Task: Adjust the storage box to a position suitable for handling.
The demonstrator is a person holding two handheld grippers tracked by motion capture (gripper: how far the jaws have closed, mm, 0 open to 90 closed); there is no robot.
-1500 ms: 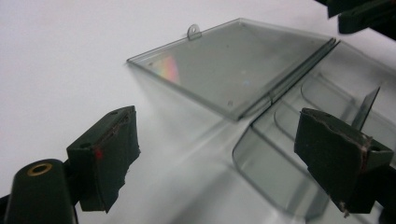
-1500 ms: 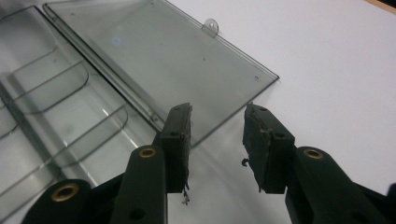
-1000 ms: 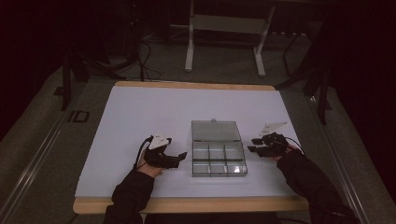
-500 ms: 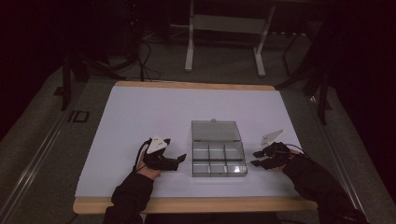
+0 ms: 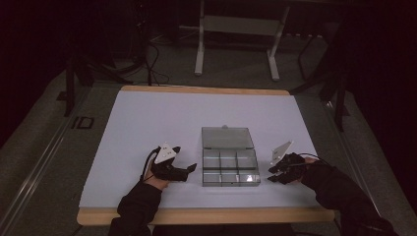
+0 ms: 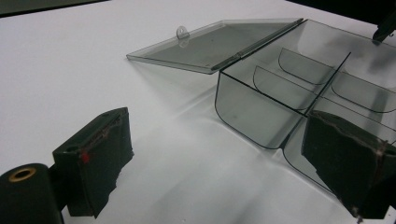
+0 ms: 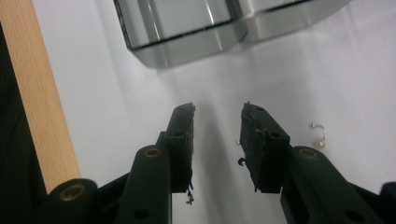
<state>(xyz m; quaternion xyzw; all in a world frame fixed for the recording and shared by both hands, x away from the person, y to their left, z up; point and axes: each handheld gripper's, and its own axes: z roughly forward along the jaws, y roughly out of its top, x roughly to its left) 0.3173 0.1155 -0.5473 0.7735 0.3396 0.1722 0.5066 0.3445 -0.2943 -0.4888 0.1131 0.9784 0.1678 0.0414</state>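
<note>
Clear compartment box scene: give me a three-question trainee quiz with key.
1. True or false: the lid of the clear box lies open, flat on the table.
2. In the right gripper view, what lies on the white surface beside the right gripper? A) a screw B) a small curved metal piece C) a coin
3. Fill in: the left gripper sits at the box's ___ side in the high view.

Key: 1 true. 2 B, the small curved metal piece. 3 left.
</note>
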